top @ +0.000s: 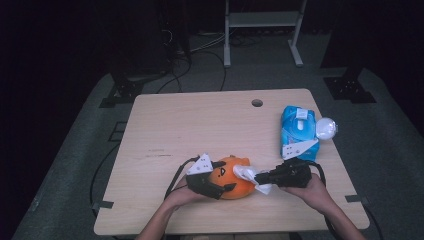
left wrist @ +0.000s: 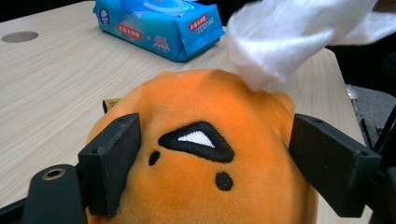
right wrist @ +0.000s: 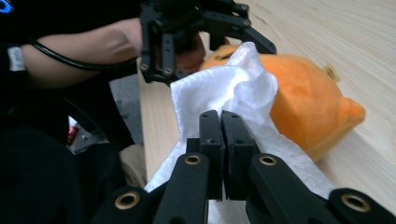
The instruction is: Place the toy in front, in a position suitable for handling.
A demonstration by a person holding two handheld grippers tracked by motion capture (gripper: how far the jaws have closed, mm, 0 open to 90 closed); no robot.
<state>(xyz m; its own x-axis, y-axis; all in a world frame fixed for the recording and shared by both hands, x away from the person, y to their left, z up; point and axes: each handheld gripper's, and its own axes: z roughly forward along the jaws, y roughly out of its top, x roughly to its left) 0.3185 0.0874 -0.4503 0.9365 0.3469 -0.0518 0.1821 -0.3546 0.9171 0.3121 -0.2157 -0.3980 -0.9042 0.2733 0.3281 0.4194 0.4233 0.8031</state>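
An orange plush toy with a stitched face lies near the table's front edge. My left gripper is shut on it, one black pad pressed against each side of the toy. My right gripper comes in from the right, its jaws closed together on a white wet wipe. The free end of the wipe hangs onto the top of the toy. The wipe's lower part trails under the right gripper.
A blue pack of wet wipes lies at the table's right side, with a white round object beside it. A cable hole sits near the table's far edge. The wooden table is bare at left and middle.
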